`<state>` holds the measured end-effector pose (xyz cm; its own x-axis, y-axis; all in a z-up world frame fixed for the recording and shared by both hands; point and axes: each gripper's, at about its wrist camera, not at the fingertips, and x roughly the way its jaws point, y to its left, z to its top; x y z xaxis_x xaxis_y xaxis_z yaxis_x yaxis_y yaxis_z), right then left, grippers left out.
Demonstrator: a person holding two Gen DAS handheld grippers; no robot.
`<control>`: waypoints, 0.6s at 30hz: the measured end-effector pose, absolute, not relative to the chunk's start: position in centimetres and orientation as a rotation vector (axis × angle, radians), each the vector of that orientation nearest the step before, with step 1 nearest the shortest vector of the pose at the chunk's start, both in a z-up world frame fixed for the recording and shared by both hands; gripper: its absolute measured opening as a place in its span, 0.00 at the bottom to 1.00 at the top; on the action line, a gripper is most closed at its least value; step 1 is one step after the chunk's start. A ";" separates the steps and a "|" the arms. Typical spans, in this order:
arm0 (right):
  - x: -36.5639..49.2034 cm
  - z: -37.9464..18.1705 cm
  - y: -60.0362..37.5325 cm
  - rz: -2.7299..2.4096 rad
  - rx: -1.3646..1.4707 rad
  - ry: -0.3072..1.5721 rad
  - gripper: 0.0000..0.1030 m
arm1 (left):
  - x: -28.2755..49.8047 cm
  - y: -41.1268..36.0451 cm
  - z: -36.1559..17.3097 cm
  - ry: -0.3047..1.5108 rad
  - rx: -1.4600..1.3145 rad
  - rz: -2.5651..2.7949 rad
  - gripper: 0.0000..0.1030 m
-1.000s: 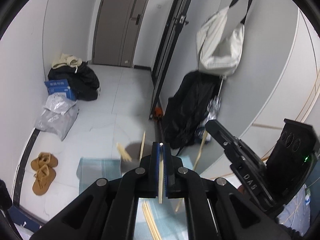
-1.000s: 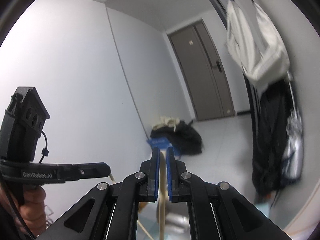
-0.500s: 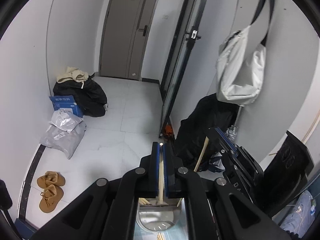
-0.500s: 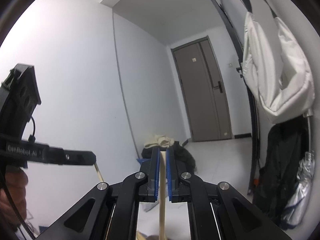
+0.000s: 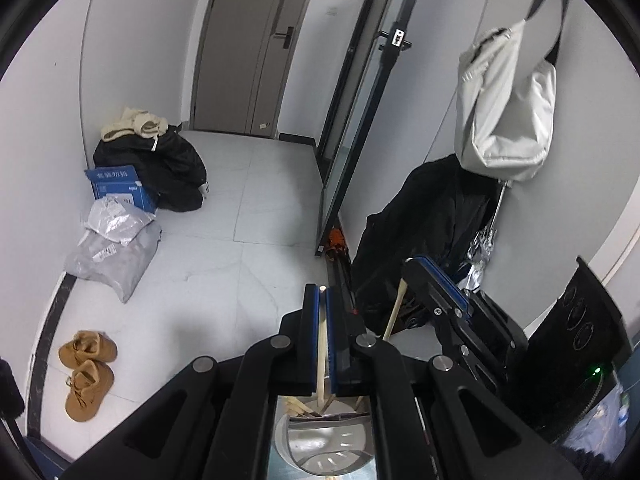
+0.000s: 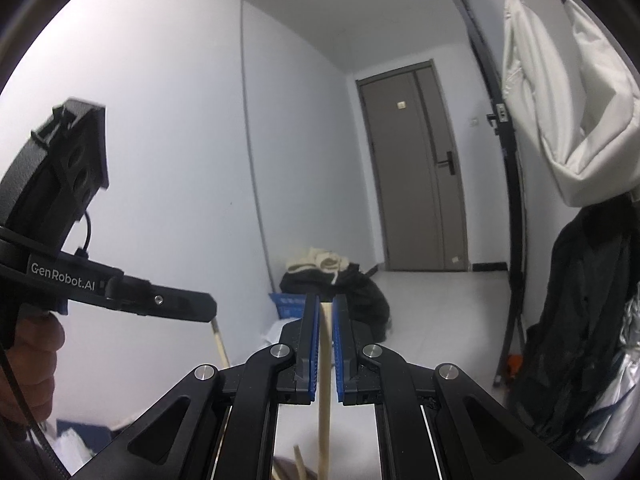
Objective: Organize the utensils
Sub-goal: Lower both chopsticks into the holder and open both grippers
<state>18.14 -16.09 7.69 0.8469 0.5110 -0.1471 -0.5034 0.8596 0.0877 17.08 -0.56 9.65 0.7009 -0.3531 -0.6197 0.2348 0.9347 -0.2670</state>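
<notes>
My left gripper point(image 5: 322, 289) is shut on a pale wooden chopstick point(image 5: 321, 360) that runs down between the blue pads toward a round metal utensil holder point(image 5: 320, 444) below, where several chopstick ends stick up. My right gripper point(image 6: 326, 300) is shut on another wooden chopstick point(image 6: 325, 400), held upright. In the left wrist view the right gripper point(image 5: 424, 270) is just to the right with its chopstick point(image 5: 394, 308) hanging down. In the right wrist view the left gripper point(image 6: 200, 310) is at the left with its chopstick point(image 6: 220, 346) below it.
Beyond is a hallway floor with brown shoes point(image 5: 86, 372), grey parcels point(image 5: 114, 248), a blue box point(image 5: 118, 186) and black bags point(image 5: 168, 168). A glass door frame point(image 5: 348, 128), a black coat point(image 5: 432, 232) and a white bag point(image 5: 504, 108) hang on the right.
Both grippers have tilted up and shifted over the metal holder, each still gripping its chopstick. The holder has come into view under the left gripper.
</notes>
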 end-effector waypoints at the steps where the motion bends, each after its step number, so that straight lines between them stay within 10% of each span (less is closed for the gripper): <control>1: 18.1 7.5 -16.0 0.544 0.037 0.170 0.06 | 17.2 -0.6 9.6 0.725 -0.169 -0.328 0.00; 18: 16.5 4.9 -15.5 0.638 -0.033 0.347 0.07 | 17.1 -0.7 6.0 0.812 -0.173 -0.326 0.00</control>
<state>16.50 -15.54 4.85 0.7477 0.5778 -0.3272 -0.5887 0.8048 0.0758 17.06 -0.67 6.00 0.6420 -0.3502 -0.6821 0.2186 0.9363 -0.2749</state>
